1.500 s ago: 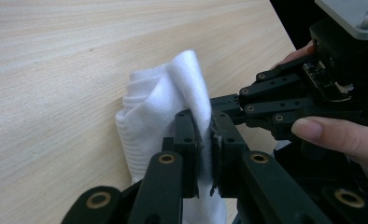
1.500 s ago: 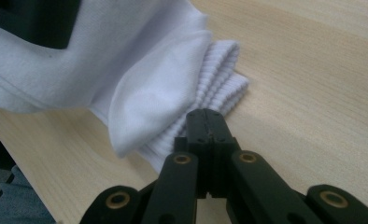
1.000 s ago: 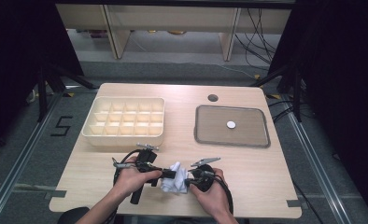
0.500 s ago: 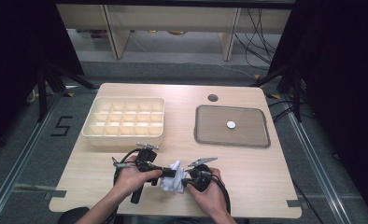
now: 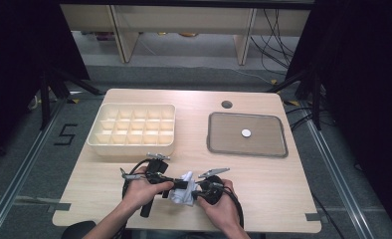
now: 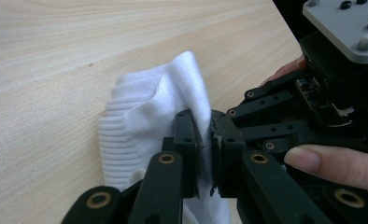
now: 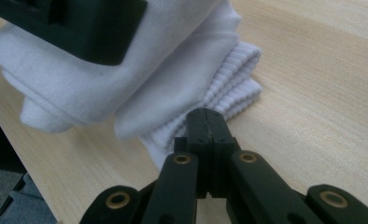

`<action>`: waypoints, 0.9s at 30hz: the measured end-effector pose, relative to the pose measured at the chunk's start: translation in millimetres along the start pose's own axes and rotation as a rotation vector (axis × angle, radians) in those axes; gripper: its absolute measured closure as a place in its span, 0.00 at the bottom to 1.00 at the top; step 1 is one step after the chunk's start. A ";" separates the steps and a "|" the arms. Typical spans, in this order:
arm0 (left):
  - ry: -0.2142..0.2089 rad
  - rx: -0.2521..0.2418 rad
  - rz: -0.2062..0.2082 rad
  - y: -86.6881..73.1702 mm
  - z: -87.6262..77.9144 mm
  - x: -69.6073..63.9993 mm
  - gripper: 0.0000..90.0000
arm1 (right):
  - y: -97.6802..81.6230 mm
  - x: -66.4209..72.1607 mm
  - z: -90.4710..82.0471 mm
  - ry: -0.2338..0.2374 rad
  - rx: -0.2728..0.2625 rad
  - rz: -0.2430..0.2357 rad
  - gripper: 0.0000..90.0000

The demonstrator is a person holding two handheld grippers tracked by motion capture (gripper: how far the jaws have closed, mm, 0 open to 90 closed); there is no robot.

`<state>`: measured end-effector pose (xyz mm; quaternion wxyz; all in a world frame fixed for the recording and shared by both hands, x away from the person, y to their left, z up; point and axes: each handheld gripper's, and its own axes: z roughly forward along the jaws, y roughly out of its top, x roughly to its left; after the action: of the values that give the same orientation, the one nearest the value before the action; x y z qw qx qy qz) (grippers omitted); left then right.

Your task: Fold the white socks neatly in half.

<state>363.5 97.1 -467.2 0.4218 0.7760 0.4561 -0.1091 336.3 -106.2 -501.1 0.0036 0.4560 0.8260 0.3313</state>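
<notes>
A rolled white sock lies near the table's front edge between both hands. My left gripper comes in from the left, and in the left gripper view its jaws are shut on a fold of the sock. My right gripper comes in from the right. Its jaws are shut together, tips against the sock's ribbed cuff; I cannot tell if any fabric is pinched. A person's hands hold both grippers.
A cream tray with several compartments stands at the back left. A flat grey tray at the back right holds a small white disc. A cable hole lies behind it. The table's front edge is just below the hands.
</notes>
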 end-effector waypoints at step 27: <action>0.063 0.019 0.058 -6.2 14.9 -4.4 0.91 | 20.2 -17.0 -31.2 0.051 -0.140 0.087 0.88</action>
<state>359.3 84.6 -477.5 0.4027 0.7959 0.4455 -0.0768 351.7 -128.7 -470.7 0.0001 0.4813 0.7801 0.3997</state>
